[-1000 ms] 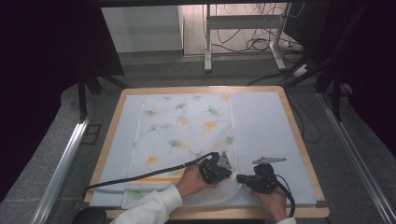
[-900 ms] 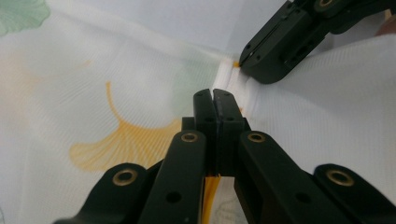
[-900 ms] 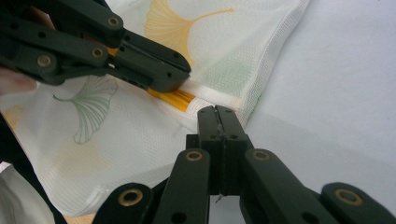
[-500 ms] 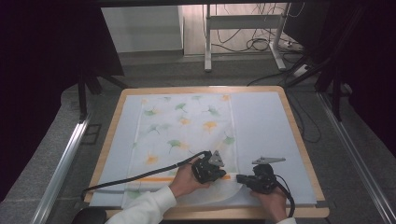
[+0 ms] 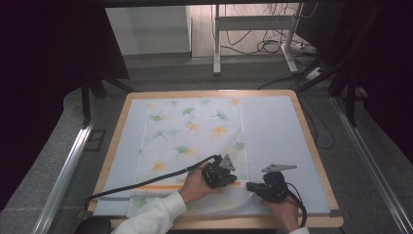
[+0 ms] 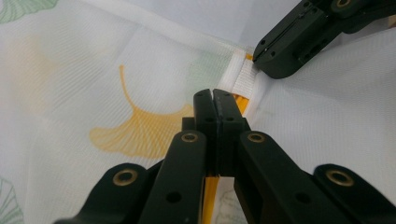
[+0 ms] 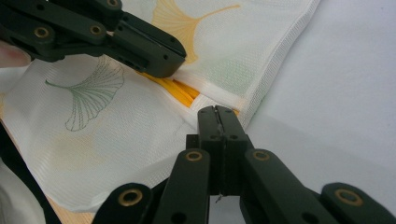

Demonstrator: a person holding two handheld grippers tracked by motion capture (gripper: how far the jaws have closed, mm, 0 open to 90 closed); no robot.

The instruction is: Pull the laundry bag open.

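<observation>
A dim room with cables on the floor lies behind the table (image 5: pixel 311 146), whose wooden rim frames a pale mat. On it, filling the middle of the high view, lies the cloth (image 5: pixel 195 136), white with ginkgo leaves, its near edge folded up at lower centre.

Your left gripper (image 5: pixel 228 178) sits at lower centre, jaws pressed together. In the left gripper view they seem to pinch the cloth by its orange stripe (image 6: pixel 240 103), though the layer between them is hard to make out. Your right gripper (image 5: pixel 251 185) is just beside it, to the right, jaws also together at the hemmed corner (image 7: pixel 219 95); whether fabric is really caught there you cannot tell.

This looks like a fold of the near edge. To do it well, check that both grips hold the same layer, keep the two hands level, and carry the edge with even tension so the hem stays straight and no crease forms between them.
</observation>
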